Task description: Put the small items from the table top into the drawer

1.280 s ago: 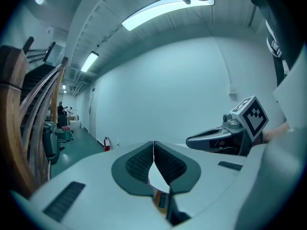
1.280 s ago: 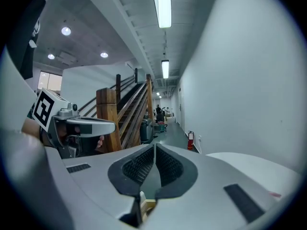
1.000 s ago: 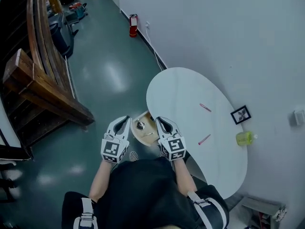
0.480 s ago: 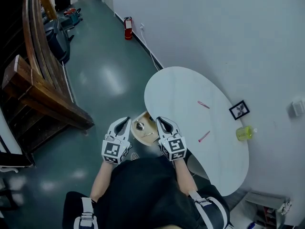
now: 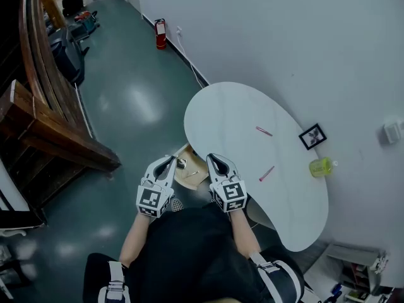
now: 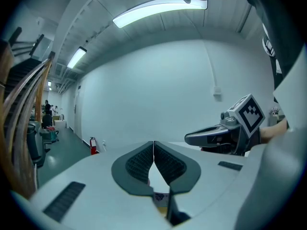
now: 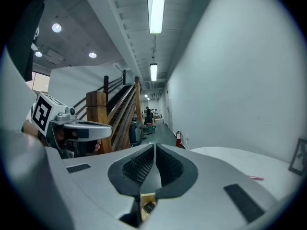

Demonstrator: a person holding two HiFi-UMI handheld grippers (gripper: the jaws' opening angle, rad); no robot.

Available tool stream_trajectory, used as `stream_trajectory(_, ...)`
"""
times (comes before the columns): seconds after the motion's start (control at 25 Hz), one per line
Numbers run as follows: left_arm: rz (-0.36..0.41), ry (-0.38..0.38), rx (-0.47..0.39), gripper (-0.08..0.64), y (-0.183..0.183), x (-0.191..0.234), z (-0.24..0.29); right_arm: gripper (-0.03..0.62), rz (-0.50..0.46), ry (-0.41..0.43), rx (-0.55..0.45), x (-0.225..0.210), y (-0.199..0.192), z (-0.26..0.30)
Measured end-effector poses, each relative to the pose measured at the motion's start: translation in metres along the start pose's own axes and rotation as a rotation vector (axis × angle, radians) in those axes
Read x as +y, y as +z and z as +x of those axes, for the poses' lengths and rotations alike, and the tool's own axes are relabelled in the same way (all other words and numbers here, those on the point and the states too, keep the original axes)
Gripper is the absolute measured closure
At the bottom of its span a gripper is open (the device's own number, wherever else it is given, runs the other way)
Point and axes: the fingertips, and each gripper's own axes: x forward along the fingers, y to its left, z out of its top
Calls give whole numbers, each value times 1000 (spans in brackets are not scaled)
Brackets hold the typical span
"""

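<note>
Both tools are pinched fully together with nothing between their jaws. The left gripper [image 6: 153, 143] and the right gripper [image 7: 154, 148] are held side by side close in front of the person, pointing out over the near left end of the table [image 5: 233, 118]. Just beyond and between their tips, the wooden drawer [image 5: 192, 179] stands pulled out from under the table's edge. Something small and shiny [image 5: 182, 163] lies in it (perhaps metal, too small to tell). On the white top, right of the right gripper, lies a pink stick [image 5: 266, 173], and a second pink stick [image 5: 264, 131] lies farther off, well apart from it. Along the table's right side by the wall stand a yellow-green cup [image 5: 320, 166] and a small picture frame [image 5: 312, 136]. A fire extinguisher [image 5: 160, 33] stands far off against the wall.
</note>
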Motion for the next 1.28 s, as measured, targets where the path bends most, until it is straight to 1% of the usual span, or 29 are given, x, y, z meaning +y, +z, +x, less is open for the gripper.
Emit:
stream_trajectory(0.2,-2,-94,10,540,0,-30,25,552,24,-95,16,-30,-10,-23)
stream_trajectory(0.52,37,-297,27,540,3,-103,76,553,94,-313,37,-100,-33,-89)
stream_trajectory(0.76,52,-417,45,540,6,-156,115,552,155,-462,47,-155,-53,-144)
stream_trajectory(0.92,60,-466,76,540,4,-187,135,552,186,-536,58,-184,-68,-177)
stream_trajectory(1.04,70,-523,84,540,-8,-212,150,552,209,-585,62,-202,-85,-197)
stream_trajectory(1.12,69,-561,96,540,-17,-228,161,552,227,-609,64,-214,-94,-207)
stream_trajectory(1.28,73,-612,132,540,-29,-256,186,552,255,-644,87,-239,-113,-219)
